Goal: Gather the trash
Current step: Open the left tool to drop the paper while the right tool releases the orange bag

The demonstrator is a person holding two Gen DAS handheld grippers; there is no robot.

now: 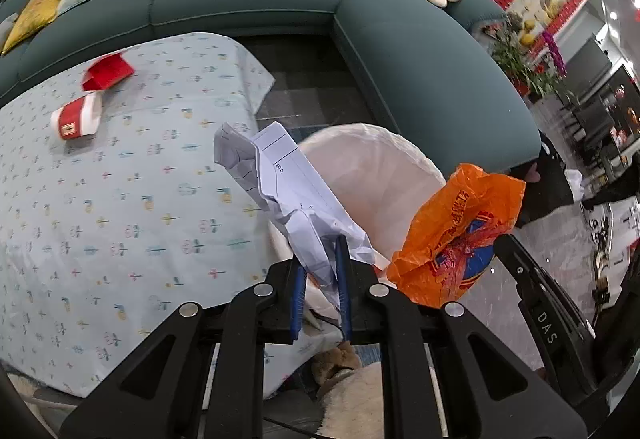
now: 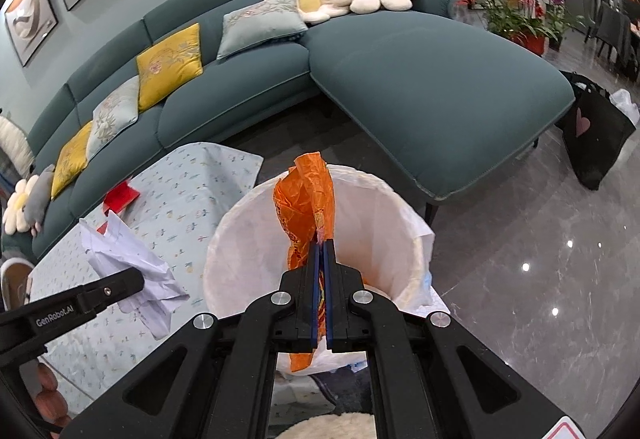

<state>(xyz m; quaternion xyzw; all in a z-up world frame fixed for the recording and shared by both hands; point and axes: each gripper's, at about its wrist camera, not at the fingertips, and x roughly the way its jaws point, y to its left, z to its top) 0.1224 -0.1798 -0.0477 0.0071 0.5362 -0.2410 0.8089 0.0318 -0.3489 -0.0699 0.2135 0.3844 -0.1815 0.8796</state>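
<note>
My left gripper (image 1: 322, 251) is shut on a crumpled white paper (image 1: 280, 183), held above the table's edge beside a white-lined trash bin (image 1: 372, 159). My right gripper (image 2: 322, 245) is shut on an orange plastic bag (image 2: 308, 195), held over the bin's opening (image 2: 376, 223). The orange bag also shows in the left wrist view (image 1: 456, 235), and the paper in the right wrist view (image 2: 132, 263). A red-and-white paper cup (image 1: 78, 117) and a red box (image 1: 108, 71) lie on the table.
The table has a light blue patterned cloth (image 1: 120, 219). A teal sectional sofa (image 2: 420, 91) with cushions curves behind table and bin. A black bag (image 2: 596, 131) stands on the glossy floor at right. Potted plants (image 2: 516, 15) stand beyond the sofa.
</note>
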